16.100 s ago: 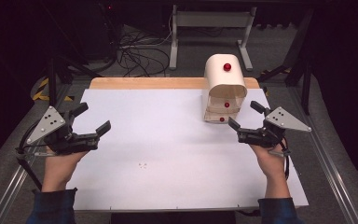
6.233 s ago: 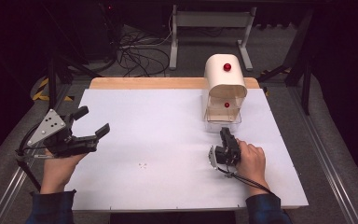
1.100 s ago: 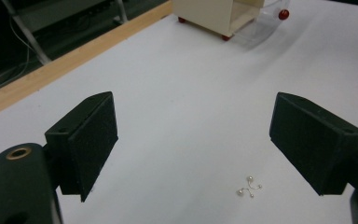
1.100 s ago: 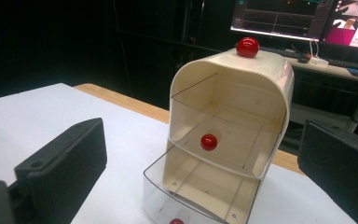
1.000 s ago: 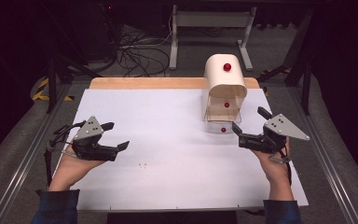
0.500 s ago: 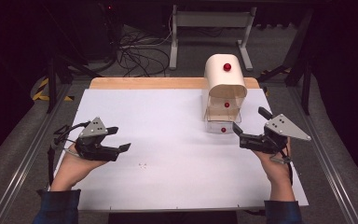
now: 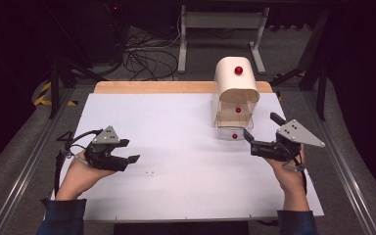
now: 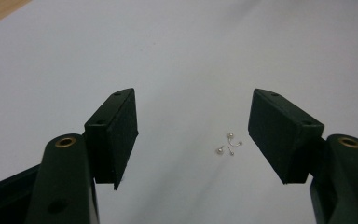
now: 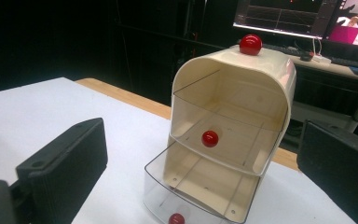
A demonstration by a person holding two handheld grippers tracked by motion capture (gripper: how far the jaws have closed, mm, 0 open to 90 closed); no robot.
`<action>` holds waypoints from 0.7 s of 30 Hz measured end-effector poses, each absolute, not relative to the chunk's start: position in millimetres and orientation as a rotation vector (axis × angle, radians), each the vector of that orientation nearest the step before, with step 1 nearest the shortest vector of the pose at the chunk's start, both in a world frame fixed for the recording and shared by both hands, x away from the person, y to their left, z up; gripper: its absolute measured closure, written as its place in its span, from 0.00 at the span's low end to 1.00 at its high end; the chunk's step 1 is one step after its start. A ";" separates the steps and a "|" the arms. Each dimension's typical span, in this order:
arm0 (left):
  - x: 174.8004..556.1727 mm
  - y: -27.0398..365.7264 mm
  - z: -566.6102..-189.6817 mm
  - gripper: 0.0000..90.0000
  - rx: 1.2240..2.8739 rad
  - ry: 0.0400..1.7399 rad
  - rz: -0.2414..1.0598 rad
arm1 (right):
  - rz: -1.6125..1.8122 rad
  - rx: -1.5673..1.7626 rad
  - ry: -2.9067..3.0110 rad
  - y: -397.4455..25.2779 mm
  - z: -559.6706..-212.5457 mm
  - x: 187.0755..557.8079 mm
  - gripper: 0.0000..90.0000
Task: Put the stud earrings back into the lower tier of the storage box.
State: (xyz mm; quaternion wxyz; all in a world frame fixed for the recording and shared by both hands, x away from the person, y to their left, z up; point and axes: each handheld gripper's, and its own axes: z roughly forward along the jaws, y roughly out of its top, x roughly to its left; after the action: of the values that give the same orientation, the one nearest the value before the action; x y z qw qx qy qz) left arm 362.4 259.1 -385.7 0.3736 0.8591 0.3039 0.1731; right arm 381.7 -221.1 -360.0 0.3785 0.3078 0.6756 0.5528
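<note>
Earrings (image 8: 228,145), a tiny pearly pair, lie on the white tabletop (image 7: 176,122) between the left gripper's (image 7: 127,152) wide jaws. Right gripper (image 7: 248,142), jaws wide too, faces the cream drawer box (image 7: 236,98), whose bottom drawer (image 9: 200,196) stands pulled out.

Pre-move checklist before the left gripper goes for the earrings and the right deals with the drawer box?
1. Left gripper open: ok, jaws spread wide.
2. Earrings in line with it: ok, on the white table ahead, nearer one jaw.
3. Earrings untouched: ok, nothing grips them.
4. Right gripper open and empty: ok.
5. Bottom drawer of the drawer box pulled out: ok, partly open.
6. Bottom drawer empty: cannot tell, its front part is cut off.
</note>
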 end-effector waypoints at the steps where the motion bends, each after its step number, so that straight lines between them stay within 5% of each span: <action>1: 362.6 258.5 -386.3 0.37 2.208 0.782 0.435 | 1.414 0.786 1.726 -221.1 -360.0 381.7 0.02; 21: 368.4 246.2 -399.7 0.47 2.337 0.797 0.364 | 1.421 0.787 1.728 -222.1 -358.3 380.8 0.02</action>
State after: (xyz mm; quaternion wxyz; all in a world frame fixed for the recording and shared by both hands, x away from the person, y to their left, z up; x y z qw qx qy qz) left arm 368.4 246.2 -399.7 0.3171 0.8880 0.3030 0.1383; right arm 380.8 -222.1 -358.3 0.3753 0.3077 0.6753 0.5554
